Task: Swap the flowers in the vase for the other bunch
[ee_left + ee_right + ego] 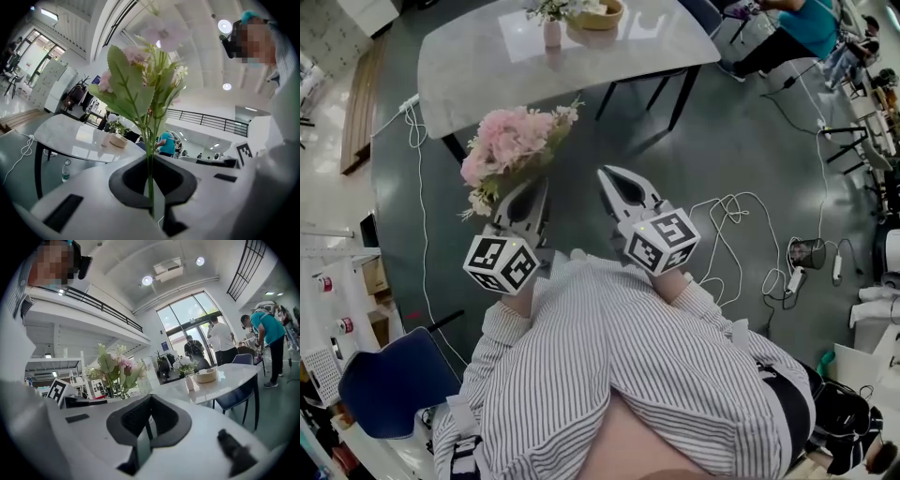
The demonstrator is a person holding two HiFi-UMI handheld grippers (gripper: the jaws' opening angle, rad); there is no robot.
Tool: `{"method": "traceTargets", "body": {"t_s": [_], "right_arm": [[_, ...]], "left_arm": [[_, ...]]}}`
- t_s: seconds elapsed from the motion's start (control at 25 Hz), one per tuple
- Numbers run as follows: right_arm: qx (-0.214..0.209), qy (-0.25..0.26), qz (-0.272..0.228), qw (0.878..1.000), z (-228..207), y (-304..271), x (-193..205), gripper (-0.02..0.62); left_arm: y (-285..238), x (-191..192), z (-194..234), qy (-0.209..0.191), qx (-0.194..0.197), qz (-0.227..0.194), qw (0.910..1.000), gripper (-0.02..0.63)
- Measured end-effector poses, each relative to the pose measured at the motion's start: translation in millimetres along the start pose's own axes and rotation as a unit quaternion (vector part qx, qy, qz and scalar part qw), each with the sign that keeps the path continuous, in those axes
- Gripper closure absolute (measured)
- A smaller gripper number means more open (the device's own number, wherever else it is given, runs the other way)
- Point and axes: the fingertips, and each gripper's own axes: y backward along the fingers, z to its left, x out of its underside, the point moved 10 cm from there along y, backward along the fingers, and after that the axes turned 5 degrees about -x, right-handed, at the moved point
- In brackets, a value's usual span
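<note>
In the head view my left gripper [525, 192] is shut on the green stems of a pink flower bunch [511, 141], held out over the dark floor short of the table. The left gripper view shows those stems [150, 178] pinched between the jaws, with leaves and pale pink blooms [159, 35] rising above. My right gripper [616, 178] is beside it, shut with nothing in it, as the right gripper view [149, 420] confirms. On the white table [487, 66] ahead stands a small pinkish vase [552, 33] holding white flowers [551, 9].
A shallow bowl [598, 15] sits next to the vase. Cables trail across the floor [727, 225] at right. A blue chair [389, 380] is at lower left, another [239, 394] by the table. People stand beyond the table [797, 28]. A bottle [65, 171] is under the table.
</note>
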Motion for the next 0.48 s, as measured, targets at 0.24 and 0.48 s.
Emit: {"method": "traceTargets", "body": {"t_s": [0.24,0.48], "right_arm": [[0.003,-0.018,0.008,1.0,-12,-14,7,0.584],[0.004,-0.027,0.024,0.999,-30,-33,7,0.584]], "left_arm": [[-13,-1,13,-0.001,-0.01,0.015,0.9998,0.589],[-32,-3,27,0.007,-0.009,0.021,0.9997,0.589]]}}
